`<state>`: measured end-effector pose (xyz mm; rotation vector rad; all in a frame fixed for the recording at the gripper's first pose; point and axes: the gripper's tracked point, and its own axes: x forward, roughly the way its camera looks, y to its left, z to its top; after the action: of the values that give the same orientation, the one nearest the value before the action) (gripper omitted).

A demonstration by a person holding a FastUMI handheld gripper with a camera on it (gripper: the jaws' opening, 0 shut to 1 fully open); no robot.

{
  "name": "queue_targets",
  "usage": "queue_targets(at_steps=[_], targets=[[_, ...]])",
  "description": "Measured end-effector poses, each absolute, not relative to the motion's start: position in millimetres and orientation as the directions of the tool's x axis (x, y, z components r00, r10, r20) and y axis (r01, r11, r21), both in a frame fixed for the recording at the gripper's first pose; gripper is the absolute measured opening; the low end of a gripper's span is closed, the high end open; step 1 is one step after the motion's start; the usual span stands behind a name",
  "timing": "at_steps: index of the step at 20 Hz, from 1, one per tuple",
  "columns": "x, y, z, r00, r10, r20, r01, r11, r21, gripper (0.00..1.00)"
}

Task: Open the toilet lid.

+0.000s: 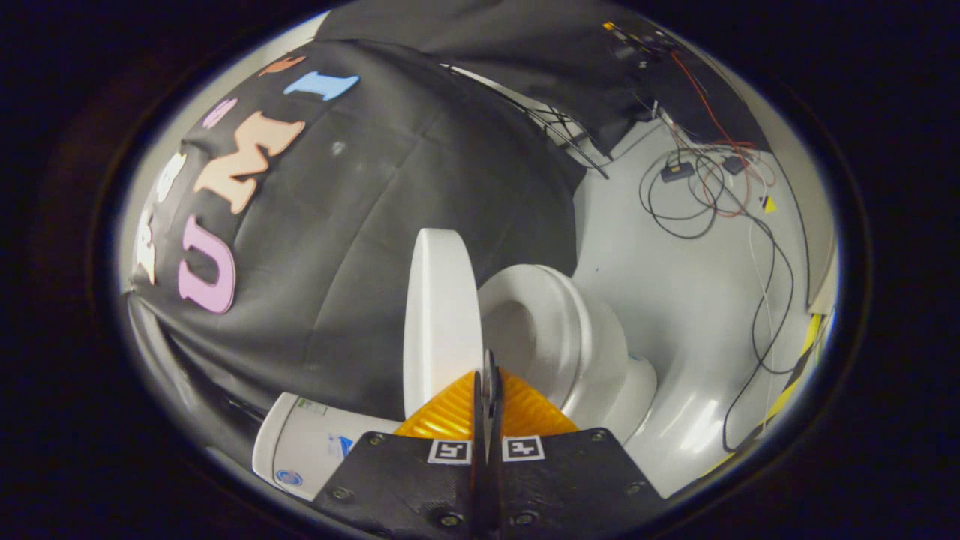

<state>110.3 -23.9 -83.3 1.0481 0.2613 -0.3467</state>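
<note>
Toilet lid [441,315] raised upright beside the bowl [555,330].
The gripper [487,390] is closed, nothing held; only withdrawal is judged needed next.

The jaws hide the lower edge of the raised toilet lid [441,315]

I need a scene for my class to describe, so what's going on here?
A person holds a claw at a white toilet in a booth. Its fingers are closed together, gripping nothing, just short of the toilet lid. The lid already stands raised, edge-on to the claw, with the bowl open beside it. Cables lie on the floor beyond.
</note>
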Motion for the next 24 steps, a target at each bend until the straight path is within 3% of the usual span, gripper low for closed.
queue_targets(at_steps=[24], targets=[[103,47,29,0.906,-0.262,-0.333,0.399,0.791,0.463,0.01]])
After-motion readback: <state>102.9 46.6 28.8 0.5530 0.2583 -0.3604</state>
